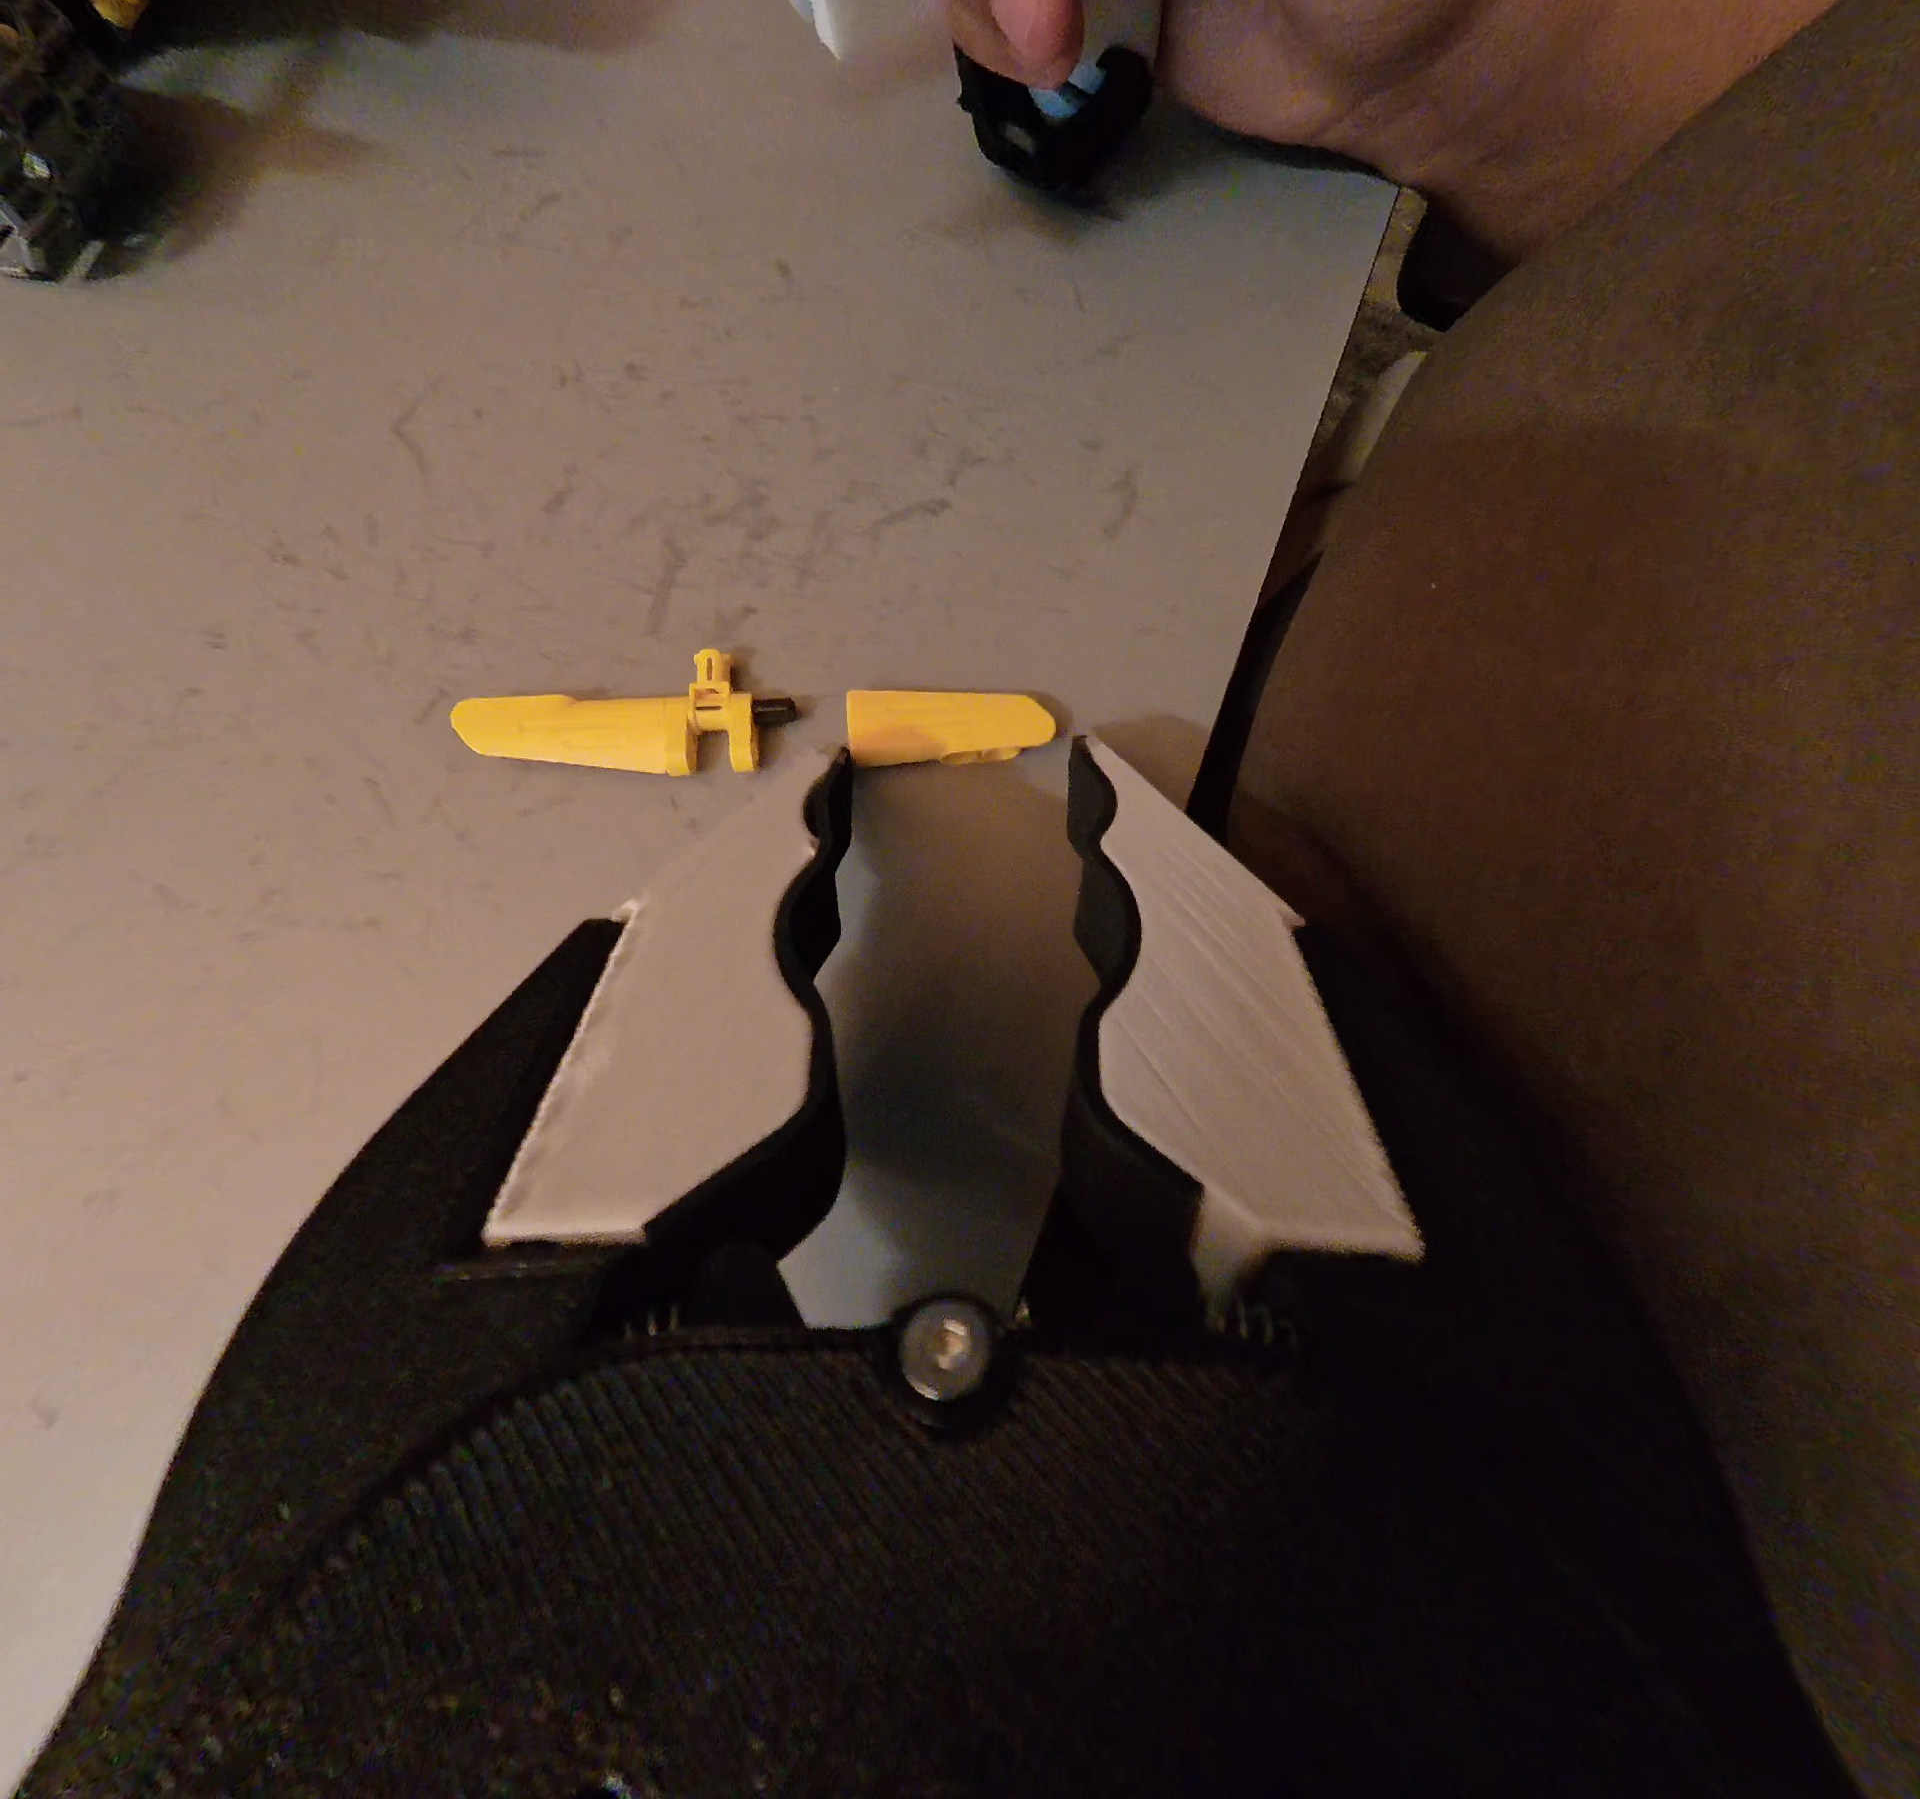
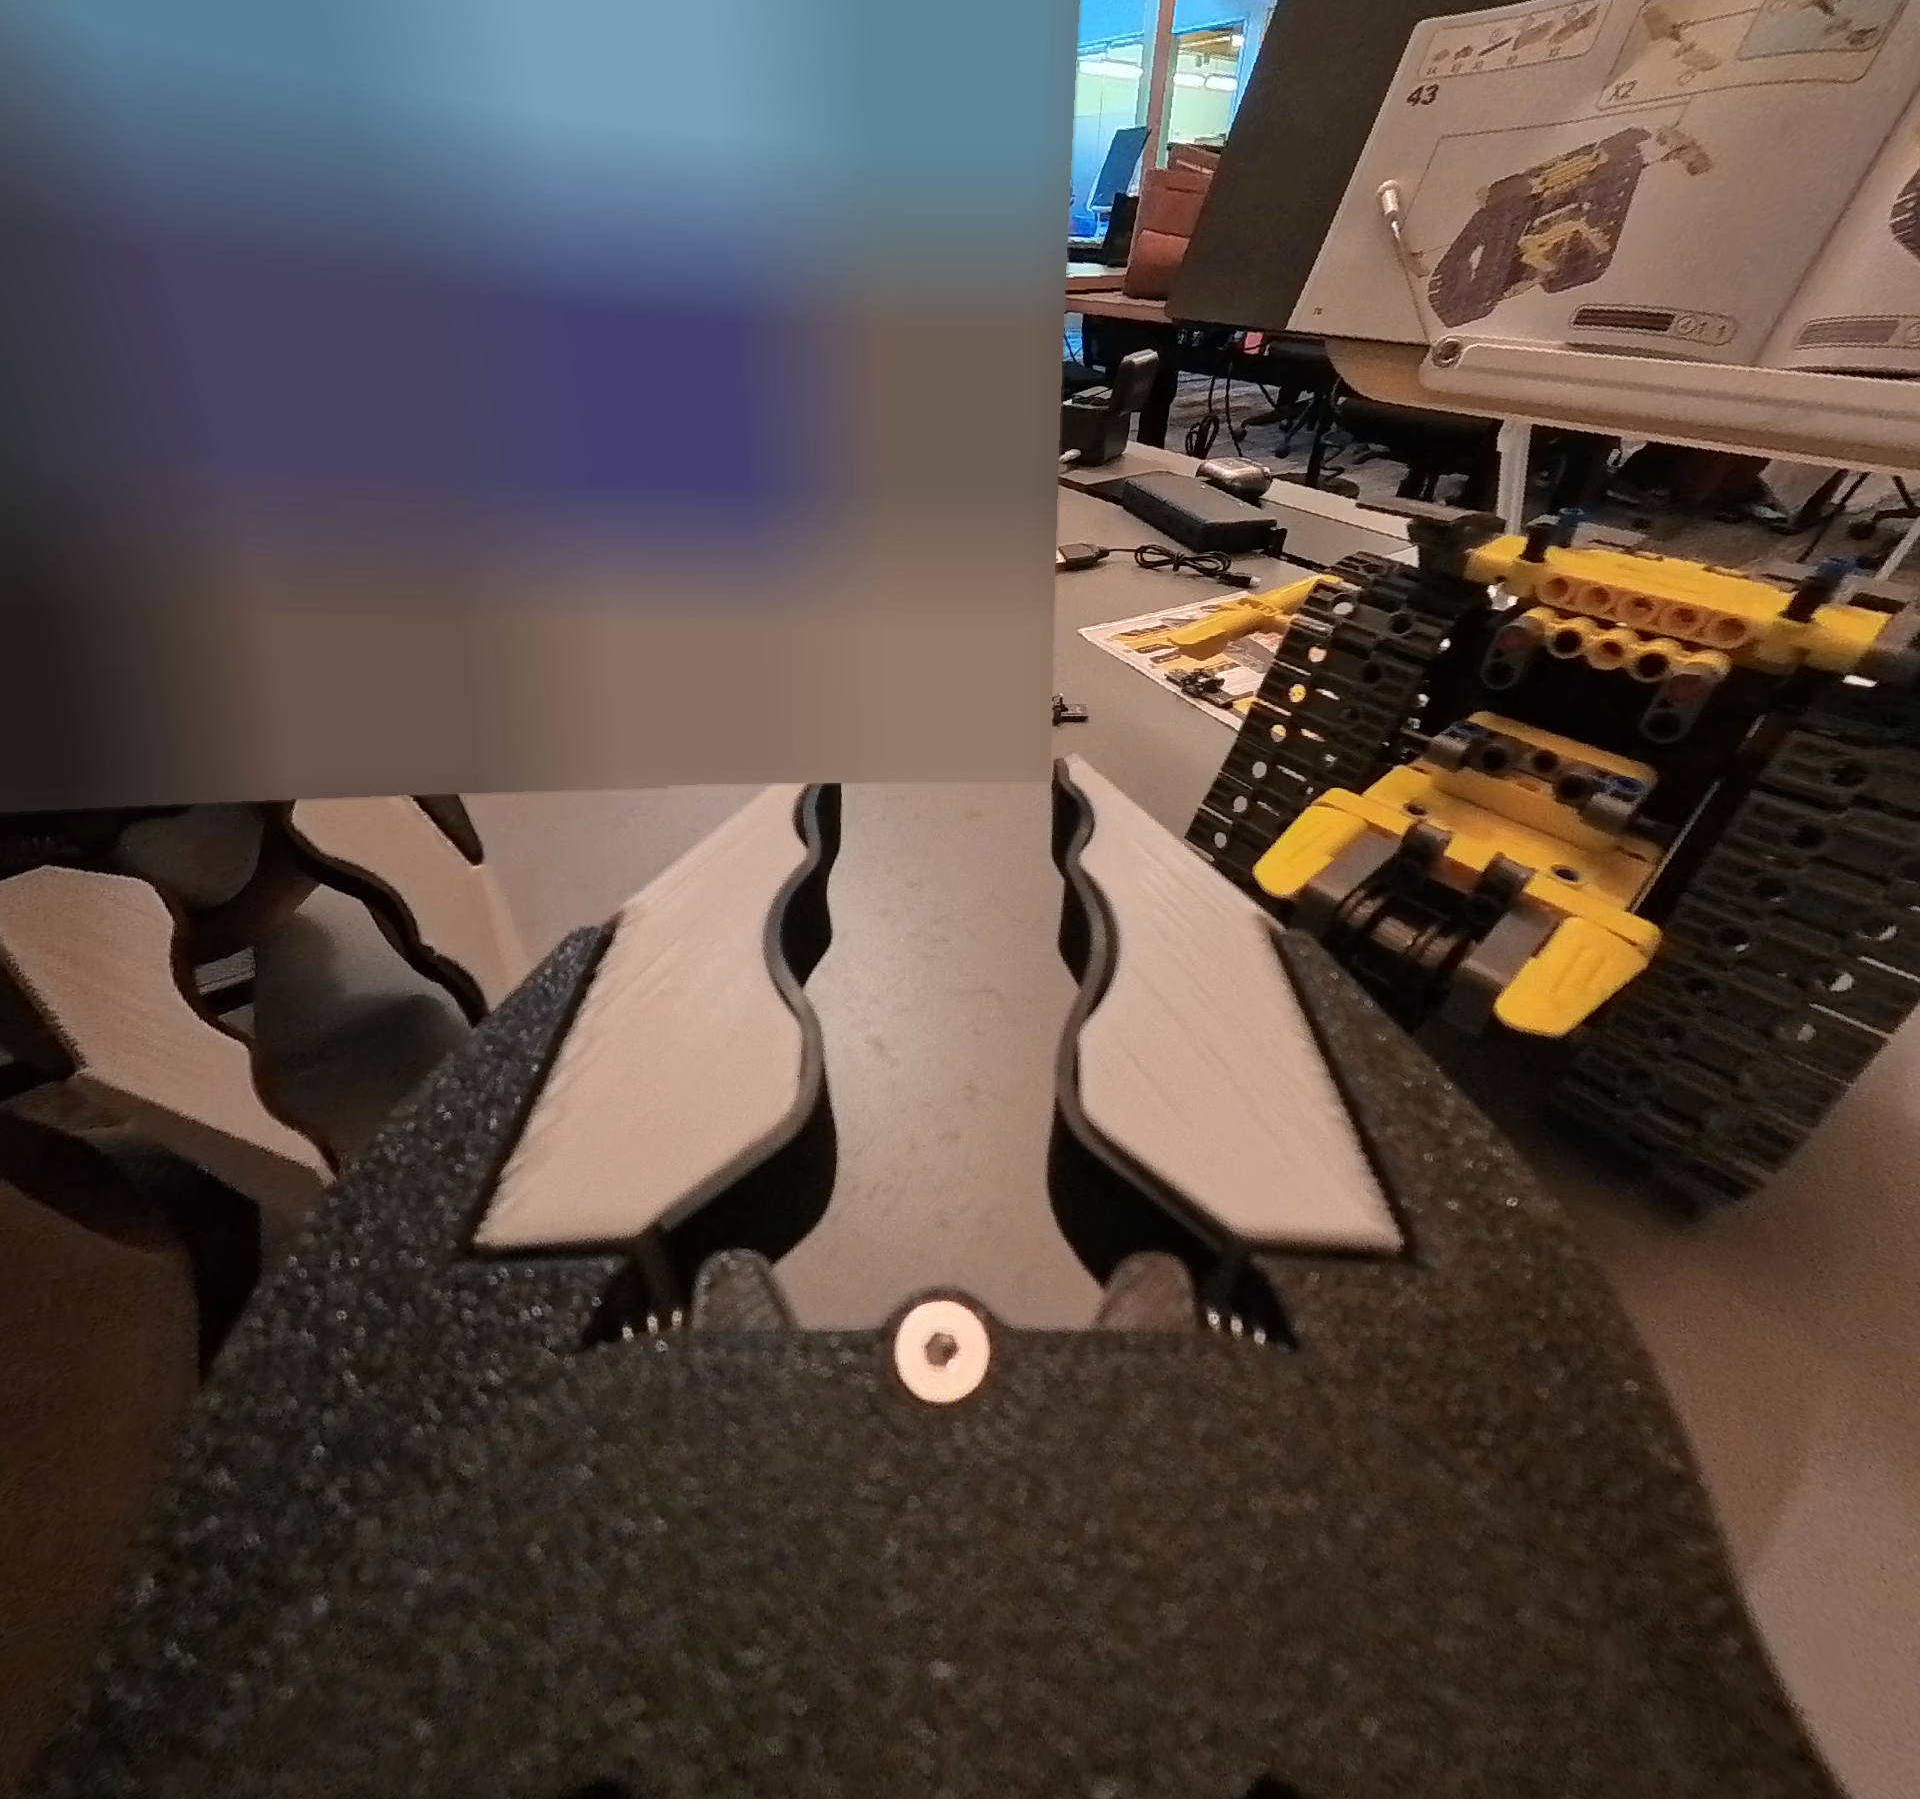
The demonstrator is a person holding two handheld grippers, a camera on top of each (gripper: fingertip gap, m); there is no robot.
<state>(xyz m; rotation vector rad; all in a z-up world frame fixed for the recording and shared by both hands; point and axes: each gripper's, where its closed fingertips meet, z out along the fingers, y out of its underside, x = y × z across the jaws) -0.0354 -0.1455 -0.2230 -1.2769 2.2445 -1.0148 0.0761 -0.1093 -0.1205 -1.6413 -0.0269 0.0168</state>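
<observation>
Left gripper (image 1: 958,762): released, empty; tips just behind plain yellow piece (image 1: 948,726). Pinned yellow piece (image 1: 613,731) to its left, unjoined. Right gripper (image 2: 945,799): released, empty; tracked model (image 2: 1621,835) right of it.

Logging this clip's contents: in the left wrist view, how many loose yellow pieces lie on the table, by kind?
Plain yellow blade piece, just past the open left tool: 1
Yellow blade piece with a connector and black pin, lying to its left, apart: 1
Total: 2 on the grey table

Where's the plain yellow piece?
Left wrist view: plain yellow piece lies on the grey table, just beyond the open left hand-held gripper, right of the pegged piece.
</observation>
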